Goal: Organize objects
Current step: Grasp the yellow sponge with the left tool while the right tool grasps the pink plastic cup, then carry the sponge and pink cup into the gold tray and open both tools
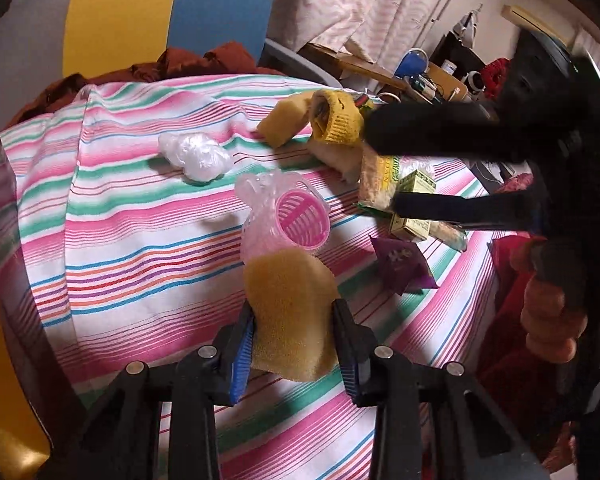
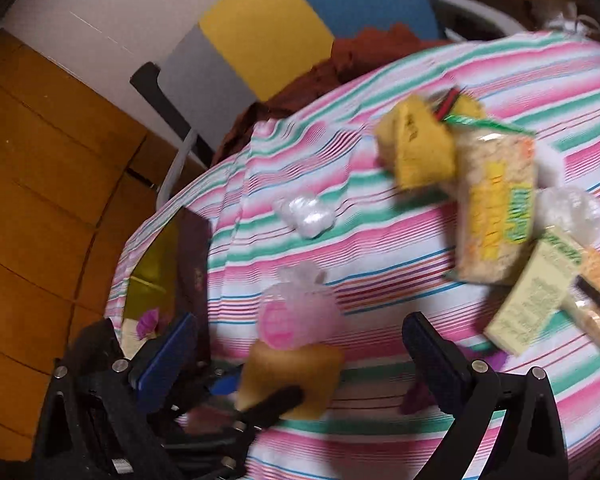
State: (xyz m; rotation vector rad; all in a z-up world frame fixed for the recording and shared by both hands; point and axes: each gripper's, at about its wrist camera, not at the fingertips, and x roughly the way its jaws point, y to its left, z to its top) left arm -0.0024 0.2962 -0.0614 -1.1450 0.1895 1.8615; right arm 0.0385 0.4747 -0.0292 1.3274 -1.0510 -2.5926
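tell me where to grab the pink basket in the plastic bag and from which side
Grip the pink basket across its round rim, coming from above. It lies tilted with its open mouth facing the left gripper, so the slatted rim is the firmest exposed part. The knotted bag top is loose and would likely slip.

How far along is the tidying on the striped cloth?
Nothing looks sorted yet. In hand: the left gripper clamps a yellow sponge; the right gripper is open and empty. Left: the pink basket, plastic wad, snack packs and purple sachet lie scattered.
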